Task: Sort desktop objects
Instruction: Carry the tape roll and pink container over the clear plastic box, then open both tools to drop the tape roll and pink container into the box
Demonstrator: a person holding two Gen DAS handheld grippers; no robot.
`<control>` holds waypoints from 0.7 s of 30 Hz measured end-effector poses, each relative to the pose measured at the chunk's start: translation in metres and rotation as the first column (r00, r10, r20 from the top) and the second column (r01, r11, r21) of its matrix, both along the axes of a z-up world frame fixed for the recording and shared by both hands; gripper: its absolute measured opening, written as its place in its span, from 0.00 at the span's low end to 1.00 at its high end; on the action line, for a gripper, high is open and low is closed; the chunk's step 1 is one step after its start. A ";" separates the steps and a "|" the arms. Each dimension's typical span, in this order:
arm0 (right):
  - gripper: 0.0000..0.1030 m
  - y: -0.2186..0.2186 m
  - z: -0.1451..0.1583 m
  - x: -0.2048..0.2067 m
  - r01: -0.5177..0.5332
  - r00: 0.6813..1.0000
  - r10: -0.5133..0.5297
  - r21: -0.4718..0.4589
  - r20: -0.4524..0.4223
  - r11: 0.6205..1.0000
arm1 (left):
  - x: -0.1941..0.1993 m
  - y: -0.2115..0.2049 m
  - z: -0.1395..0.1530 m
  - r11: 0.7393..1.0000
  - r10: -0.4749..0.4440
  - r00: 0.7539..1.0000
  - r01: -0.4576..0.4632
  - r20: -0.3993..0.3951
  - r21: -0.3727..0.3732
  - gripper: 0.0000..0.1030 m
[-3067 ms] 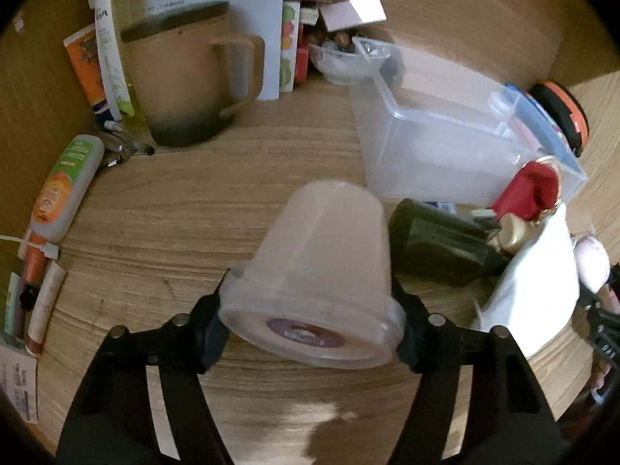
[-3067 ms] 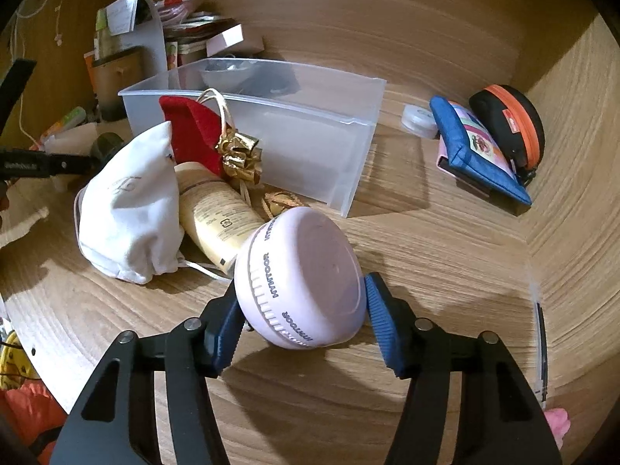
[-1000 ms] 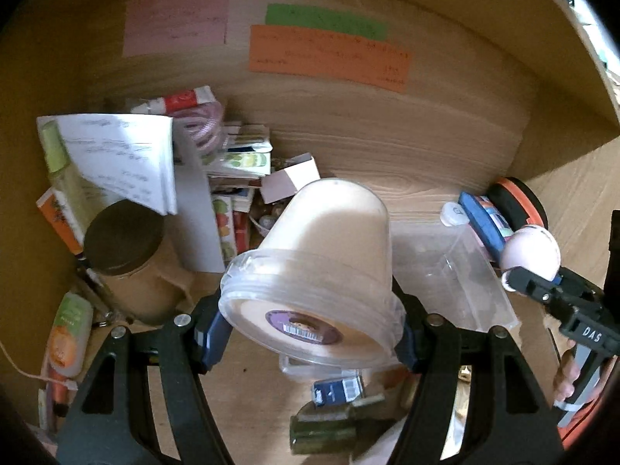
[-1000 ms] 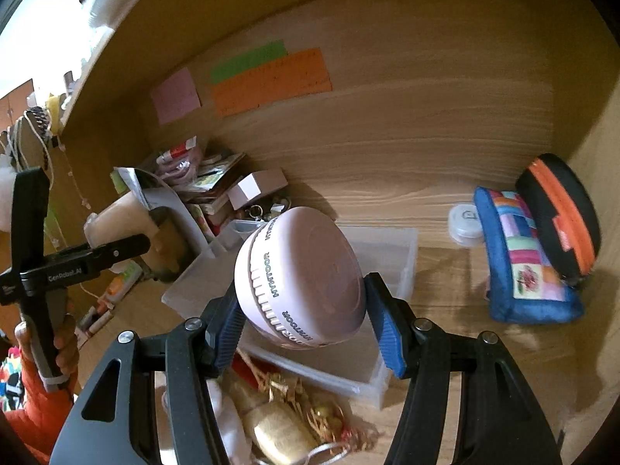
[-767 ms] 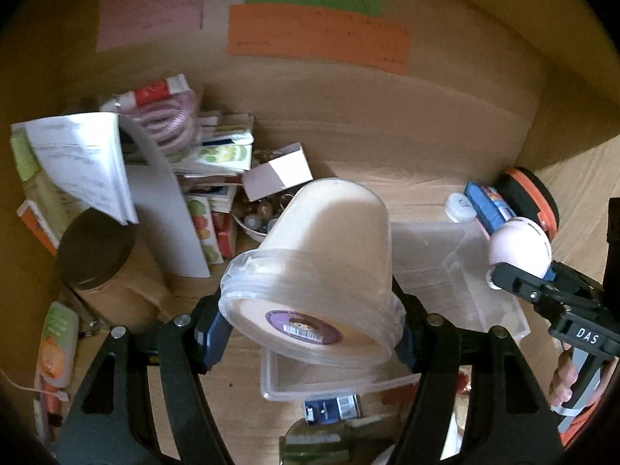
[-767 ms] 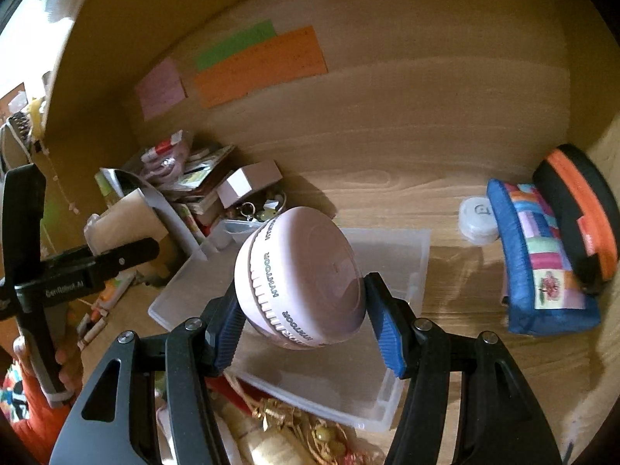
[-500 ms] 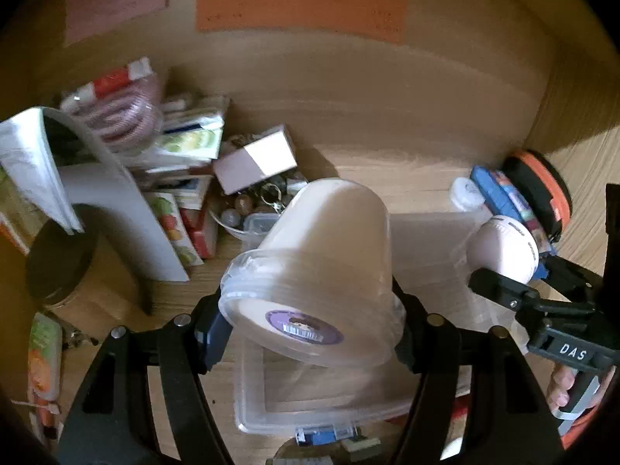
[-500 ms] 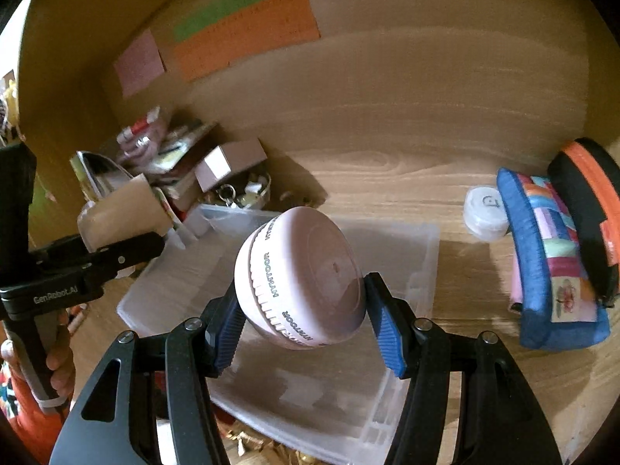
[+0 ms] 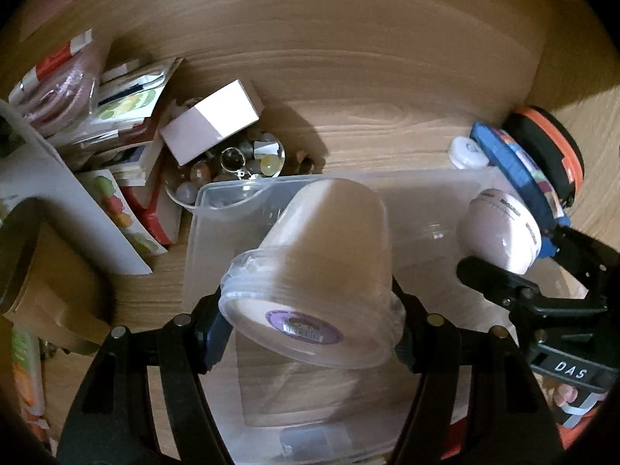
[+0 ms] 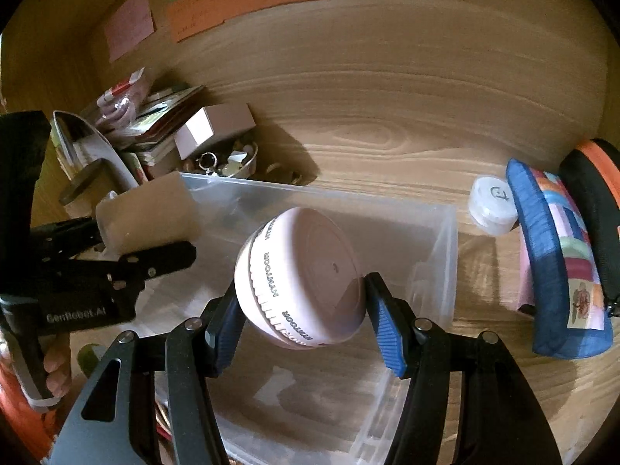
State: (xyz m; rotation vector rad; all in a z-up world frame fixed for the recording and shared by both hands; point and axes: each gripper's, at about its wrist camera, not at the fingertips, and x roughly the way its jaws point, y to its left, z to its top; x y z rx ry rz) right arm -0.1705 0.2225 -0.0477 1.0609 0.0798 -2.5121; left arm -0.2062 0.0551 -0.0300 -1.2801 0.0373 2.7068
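Note:
My left gripper [image 9: 310, 327] is shut on a clear plastic tub [image 9: 321, 263] with a purple label on its lid, tilted over the clear storage bin [image 9: 217, 209]. My right gripper [image 10: 302, 319] is shut on a round pink HYMTOOR case [image 10: 302, 283] and holds it above the same bin [image 10: 438, 255]. The right gripper with the pink case also shows in the left wrist view [image 9: 500, 232], at the bin's right side. The left gripper with the tub shows in the right wrist view [image 10: 147, 217], at the bin's left side. The bin's floor looks bare.
A small bowl of trinkets [image 9: 228, 170], a white box [image 9: 211, 126] and stacked booklets [image 9: 128, 93] lie behind the bin at left. A brown mug [image 9: 35, 267] stands at far left. A white round lid [image 10: 492, 205], a blue pouch [image 10: 558, 255] and a black-orange case [image 10: 596, 213] sit right.
Both grippers have tipped downward and moved in over the clear bin, each still holding its object. The pink case has slipped to sit a little askew between the right fingers.

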 end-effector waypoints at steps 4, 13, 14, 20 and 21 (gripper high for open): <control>0.54 -0.012 -0.004 0.003 -0.004 1.000 0.006 0.074 -0.025 0.997 | -0.002 0.005 -0.006 1.000 -0.019 1.000 0.020 0.017 -0.024 0.66; 0.57 -0.021 -0.007 0.007 0.024 0.999 -0.019 0.105 -0.050 0.994 | -0.002 0.020 -0.017 0.991 -0.024 1.000 0.026 0.016 -0.130 0.66; 0.57 -0.023 -0.007 0.007 0.029 0.998 -0.024 0.114 -0.051 0.993 | 0.000 0.023 -0.018 0.990 -0.025 1.000 0.026 0.013 -0.142 0.66; 0.57 -0.023 -0.007 0.010 0.025 0.998 -0.017 0.131 -0.065 0.991 | 0.010 0.029 -0.016 0.989 -0.019 1.000 0.020 0.002 -0.149 0.68; 0.57 -0.022 -0.006 0.011 0.027 0.997 -0.018 0.129 -0.069 0.991 | 0.012 0.029 -0.014 0.990 -0.019 1.000 0.019 0.000 -0.142 0.68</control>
